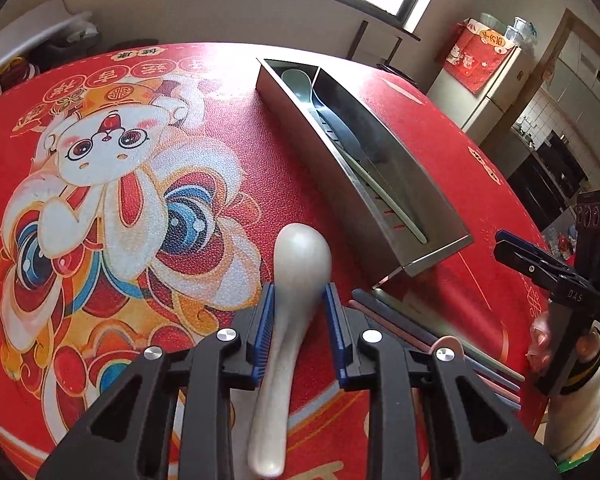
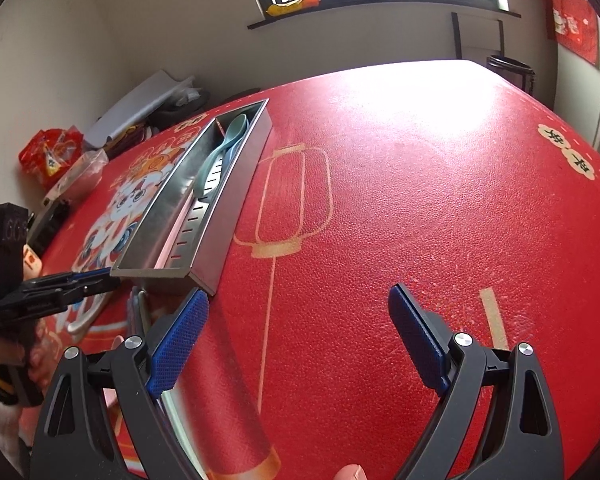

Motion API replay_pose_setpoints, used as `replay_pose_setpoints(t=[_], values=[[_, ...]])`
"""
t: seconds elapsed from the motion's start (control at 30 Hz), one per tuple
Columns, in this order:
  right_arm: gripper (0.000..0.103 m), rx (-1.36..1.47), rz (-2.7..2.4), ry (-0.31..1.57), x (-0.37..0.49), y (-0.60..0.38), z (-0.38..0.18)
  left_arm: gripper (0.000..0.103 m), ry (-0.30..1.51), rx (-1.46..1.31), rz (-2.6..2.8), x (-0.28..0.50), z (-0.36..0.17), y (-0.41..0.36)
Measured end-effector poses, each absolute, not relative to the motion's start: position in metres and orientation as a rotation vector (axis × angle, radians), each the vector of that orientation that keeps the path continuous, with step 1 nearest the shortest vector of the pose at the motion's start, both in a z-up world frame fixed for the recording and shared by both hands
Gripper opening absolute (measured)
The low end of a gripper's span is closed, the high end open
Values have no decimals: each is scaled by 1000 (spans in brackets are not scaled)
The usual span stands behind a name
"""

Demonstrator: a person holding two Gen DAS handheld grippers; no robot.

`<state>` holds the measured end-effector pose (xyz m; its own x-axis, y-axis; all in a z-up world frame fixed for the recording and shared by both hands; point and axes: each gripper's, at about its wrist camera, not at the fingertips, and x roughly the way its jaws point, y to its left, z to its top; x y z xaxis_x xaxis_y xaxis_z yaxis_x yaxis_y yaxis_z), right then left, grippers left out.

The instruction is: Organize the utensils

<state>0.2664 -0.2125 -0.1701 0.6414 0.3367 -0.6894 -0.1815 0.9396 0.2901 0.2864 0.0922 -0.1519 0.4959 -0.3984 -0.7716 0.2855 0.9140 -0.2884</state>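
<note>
My left gripper (image 1: 299, 294) is shut on a white ceramic spoon (image 1: 296, 264), its blue pads against the spoon's neck, the bowl pointing forward over the red table mat. A steel two-compartment utensil box (image 1: 380, 216) lies ahead to the right; a green spoon (image 1: 300, 82) and a green chopstick (image 1: 384, 196) lie in it. The box also shows in the right wrist view (image 2: 220, 216) with the spoon (image 2: 224, 140). Several coloured chopsticks (image 1: 412, 328) lie on the mat by the box's near end. My right gripper (image 2: 298, 316) is open and empty above the mat, right of the box.
The red printed mat (image 2: 420, 200) covers the table. My right gripper shows at the right edge of the left wrist view (image 1: 540, 268). A fridge (image 1: 496, 80) stands behind the table. Bags and clutter (image 2: 56, 156) sit past the table's far left edge.
</note>
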Motion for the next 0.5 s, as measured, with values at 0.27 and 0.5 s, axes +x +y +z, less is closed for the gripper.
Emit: replay_pose_setpoints(t=[0.27,0.5], values=[[88,207,309,827,266,-213,-171,19,956,-73,-429,267,-148,85],[88,214,313,830,266,-212,-172,18,950,7,-437,253,-145,75]])
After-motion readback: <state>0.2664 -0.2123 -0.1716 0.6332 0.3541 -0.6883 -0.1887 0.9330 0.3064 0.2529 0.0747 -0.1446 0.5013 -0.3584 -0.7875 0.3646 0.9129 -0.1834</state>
